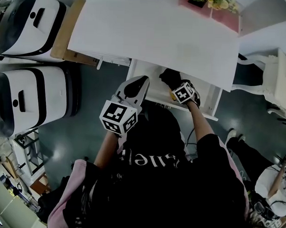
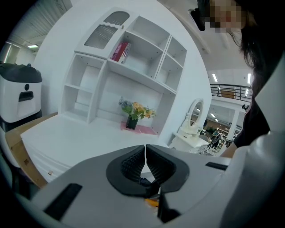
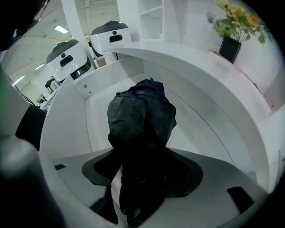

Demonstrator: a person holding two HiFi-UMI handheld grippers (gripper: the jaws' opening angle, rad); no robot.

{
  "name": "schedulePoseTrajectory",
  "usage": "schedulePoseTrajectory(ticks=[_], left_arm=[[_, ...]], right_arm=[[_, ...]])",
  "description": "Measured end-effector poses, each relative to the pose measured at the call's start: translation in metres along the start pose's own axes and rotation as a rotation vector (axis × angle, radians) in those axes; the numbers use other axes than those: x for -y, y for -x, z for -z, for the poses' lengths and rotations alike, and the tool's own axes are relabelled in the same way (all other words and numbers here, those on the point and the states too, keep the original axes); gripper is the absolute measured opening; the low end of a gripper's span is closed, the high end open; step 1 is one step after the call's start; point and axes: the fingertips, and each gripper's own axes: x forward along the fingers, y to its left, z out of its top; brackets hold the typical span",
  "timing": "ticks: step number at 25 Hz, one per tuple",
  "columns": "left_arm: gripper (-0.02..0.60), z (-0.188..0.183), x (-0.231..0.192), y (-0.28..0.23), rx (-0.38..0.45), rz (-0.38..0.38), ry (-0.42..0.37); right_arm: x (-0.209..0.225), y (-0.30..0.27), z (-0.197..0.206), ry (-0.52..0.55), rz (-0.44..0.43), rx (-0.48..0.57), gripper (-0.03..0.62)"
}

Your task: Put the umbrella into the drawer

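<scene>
A folded black umbrella [image 3: 141,129] sticks out from between the jaws of my right gripper [image 3: 141,171], which is shut on it. Its far end hangs over the inside of the open white drawer [image 3: 200,133]. In the head view the right gripper [image 1: 179,89] holds the umbrella [image 1: 169,77] above the pulled-out drawer [image 1: 207,102] under the desk's front edge. My left gripper [image 1: 134,89] is raised to the left of the drawer, jaws shut with nothing between them. In the left gripper view the left gripper [image 2: 145,160] points up at the desk's shelves.
A white desk top [image 1: 156,31] covers the back of the drawer. A flower vase [image 2: 132,120] on a pink mat stands at the desk's rear. Two white machines [image 1: 32,97] stand on the left. A white chair [image 1: 277,79] and a seated person [image 1: 268,178] are on the right.
</scene>
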Motion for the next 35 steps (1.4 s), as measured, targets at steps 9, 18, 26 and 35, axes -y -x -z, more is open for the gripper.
schedulePoseTrajectory(ticks=[9,18,26,35], left_arm=[[0.020,-0.008,0.001,0.001,0.008,0.071,-0.024],[0.020,-0.017,0.008,0.012,0.006,0.180,-0.063],[0.020,-0.025,0.006,0.029,-0.003,0.285,-0.095],[0.020,-0.020,0.005,0.077,-0.023,0.439,-0.153]], right_arm=[[-0.002,0.047,-0.013,-0.138,0.062,0.137,0.284],[-0.026,0.146,-0.063,-0.353,0.127,0.498,0.282],[-0.069,0.252,-0.119,-0.483,0.199,0.861,0.282],[-0.140,0.306,-0.154,-0.548,0.284,1.056,0.282]])
